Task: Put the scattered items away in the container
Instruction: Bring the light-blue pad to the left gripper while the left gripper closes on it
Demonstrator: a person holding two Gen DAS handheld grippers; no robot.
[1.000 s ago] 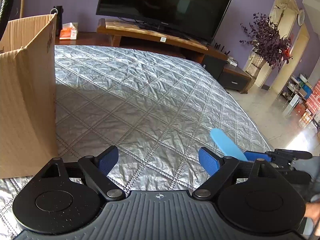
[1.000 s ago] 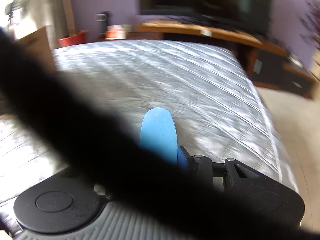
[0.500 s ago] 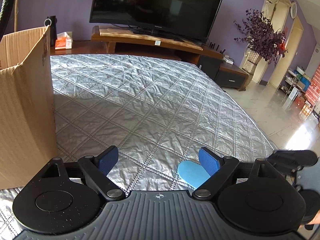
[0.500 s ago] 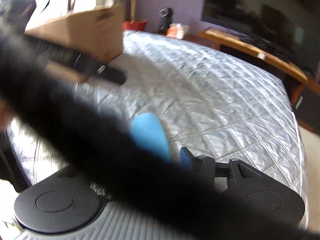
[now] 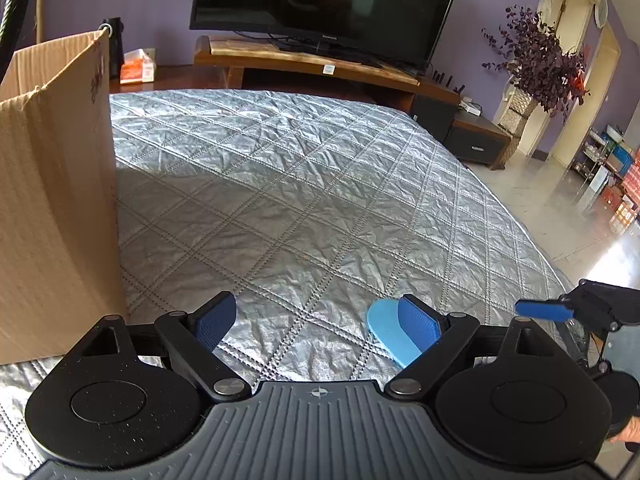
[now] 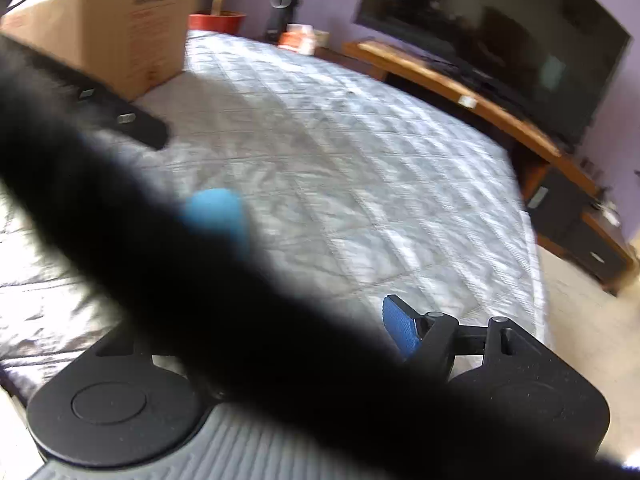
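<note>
resting flat on the quilted cover (image 5: 300, 208), a light blue item (image 5: 386, 334) is lying beside the wide-open left gripper (image 5: 318, 322); the empty right gripper (image 5: 544, 310) is opening; cardboard box (image 5: 52, 200) standing left, print unreadable.

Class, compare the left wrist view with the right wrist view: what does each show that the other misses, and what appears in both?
Only the left wrist view: the purple-leaved plant, a doorway, and the left gripper, open and empty.

Only the right wrist view: a red plant pot and a blurred black band crossing the lens.

Both: the cardboard box, quilted silver cover, television, light blue flat item on the cover, and the right gripper, opening, with nothing seen between its fingers.
</note>
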